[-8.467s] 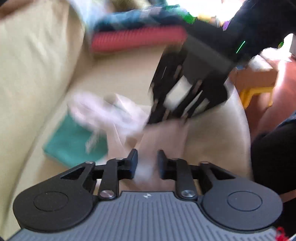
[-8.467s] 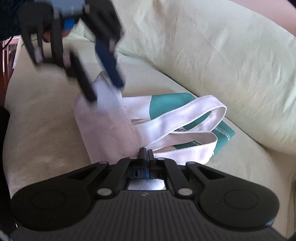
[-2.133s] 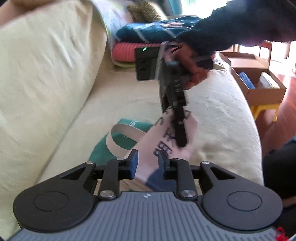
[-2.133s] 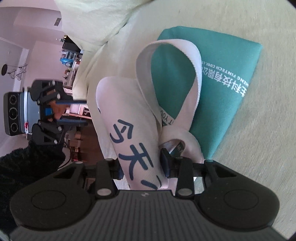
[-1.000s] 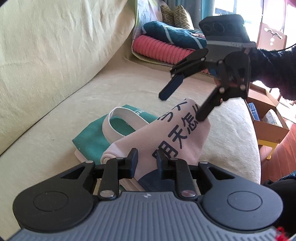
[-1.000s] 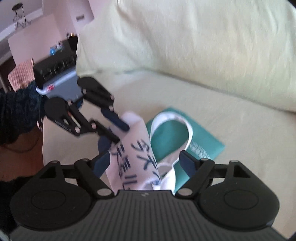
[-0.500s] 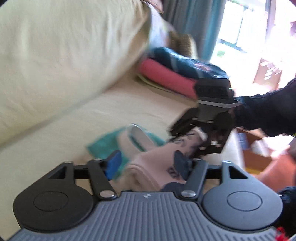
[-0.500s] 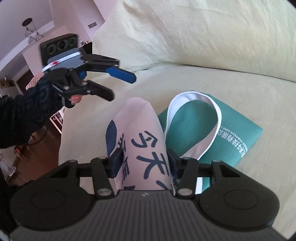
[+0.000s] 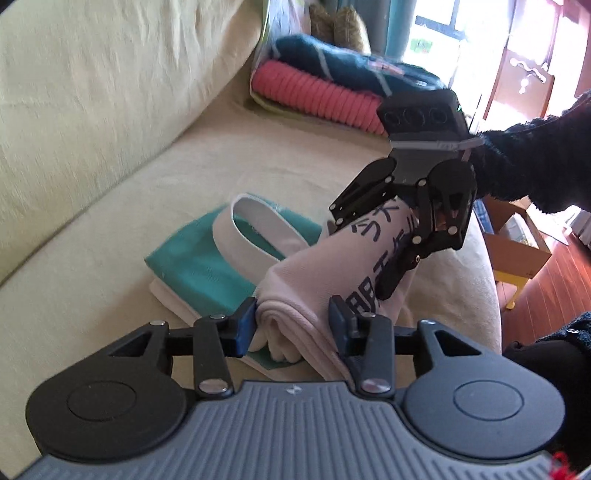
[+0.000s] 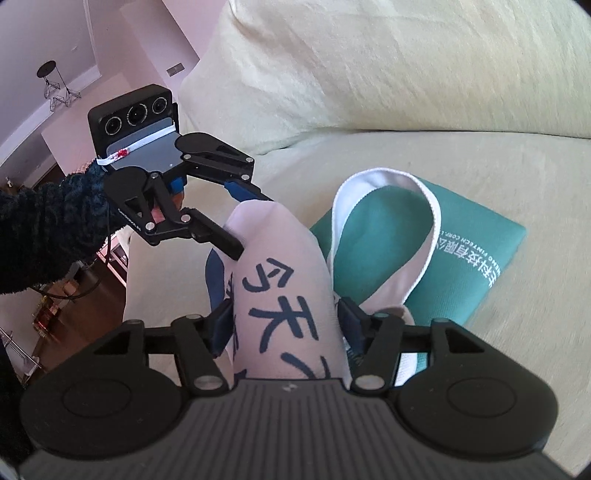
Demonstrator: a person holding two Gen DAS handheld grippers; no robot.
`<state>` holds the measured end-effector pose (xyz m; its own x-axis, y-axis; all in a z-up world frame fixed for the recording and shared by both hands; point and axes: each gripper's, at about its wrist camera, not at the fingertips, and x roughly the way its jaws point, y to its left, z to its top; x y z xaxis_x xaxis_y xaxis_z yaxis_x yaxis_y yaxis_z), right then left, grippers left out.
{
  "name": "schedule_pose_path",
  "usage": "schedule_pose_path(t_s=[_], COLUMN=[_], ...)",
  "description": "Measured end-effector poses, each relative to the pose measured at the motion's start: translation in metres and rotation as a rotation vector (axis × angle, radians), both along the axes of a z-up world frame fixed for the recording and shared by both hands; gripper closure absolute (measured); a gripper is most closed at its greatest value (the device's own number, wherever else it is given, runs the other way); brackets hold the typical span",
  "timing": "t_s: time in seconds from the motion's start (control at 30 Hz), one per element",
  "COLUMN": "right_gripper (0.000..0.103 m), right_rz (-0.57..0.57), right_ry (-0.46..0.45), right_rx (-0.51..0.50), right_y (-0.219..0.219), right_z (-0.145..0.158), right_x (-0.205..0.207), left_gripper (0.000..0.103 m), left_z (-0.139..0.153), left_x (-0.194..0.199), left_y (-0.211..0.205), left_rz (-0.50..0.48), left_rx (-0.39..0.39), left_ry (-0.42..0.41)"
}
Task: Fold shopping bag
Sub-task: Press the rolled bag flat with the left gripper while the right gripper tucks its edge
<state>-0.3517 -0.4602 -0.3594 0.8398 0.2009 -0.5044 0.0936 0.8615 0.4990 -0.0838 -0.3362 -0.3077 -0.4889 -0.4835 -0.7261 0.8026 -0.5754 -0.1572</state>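
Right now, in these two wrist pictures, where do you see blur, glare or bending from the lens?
Left wrist view: the window is blown out white, and the sofa back and folded blankets are slightly smeared. Right wrist view: sharper, the blue print on the rolled bag reads clearly; light is soft and even; fisheye bending curves the cushion and darkens the corners.

A pale yellow sofa fills both views, its back cushion rising left of the left gripper and ahead of the right one. Ahead of the left gripper, folded blankets in pink and dark teal lie stacked on the seat, with a bright window beyond. To its right are a reddish wooden floor and an open cardboard box. Left of the right gripper stand pinkish walls.
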Motion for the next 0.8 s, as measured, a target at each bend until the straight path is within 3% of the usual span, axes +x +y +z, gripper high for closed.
schedule_pose_path(t_s=[0.1, 0.2, 0.23, 0.3, 0.37, 0.5, 0.57, 0.63, 0.73, 0.8], right_gripper=[0.056, 0.059, 0.06, 0.063, 0.064, 0.067, 0.067, 0.067, 0.067, 0.067], right_rz=[-0.019, -0.029, -0.033, -0.068, -0.105, -0.069, -0.05, -0.025, 0.001, 0.019], right_ry=[0.014, 0.048, 0.079, 0.176, 0.258, 0.33, 0.345, 0.361, 0.392, 0.422], right_rx=[0.112, 0.351, 0.485, 0.681, 0.8, 0.9, 0.919, 0.916, 0.908, 0.885], right_y=[-0.009, -0.029, -0.042, -0.063, -0.077, -0.093, -0.098, -0.101, -0.102, -0.102], right_z=[-0.004, -0.011, -0.019, -0.033, -0.041, -0.053, -0.056, -0.057, -0.056, -0.052], right_x=[-0.001, 0.0, 0.003, 0.011, 0.023, 0.039, 0.045, 0.053, 0.065, 0.075], left_gripper=[0.057, 0.058, 0.058, 0.058, 0.057, 0.058, 0.059, 0.057, 0.061, 0.063], left_z=[0.002, 0.006, 0.003, -0.003, -0.007, 0.01, 0.03, 0.044, 0.011, 0.007], left_x=[0.003, 0.011, 0.014, 0.017, 0.019, 0.002, -0.012, -0.022, -0.048, -0.046], left_y=[-0.007, -0.023, -0.028, -0.033, -0.034, -0.013, 0.004, 0.013, 0.001, -0.004], left_rz=[0.041, 0.086, 0.109, 0.139, 0.165, 0.128, 0.075, -0.01, -0.126, -0.121], left_rx=[0.094, 0.225, 0.247, 0.25, 0.222, 0.053, -0.089, -0.17, -0.125, -0.102], left_ry=[0.042, 0.096, 0.107, 0.108, 0.101, -0.05, -0.158, -0.164, -0.315, -0.276])
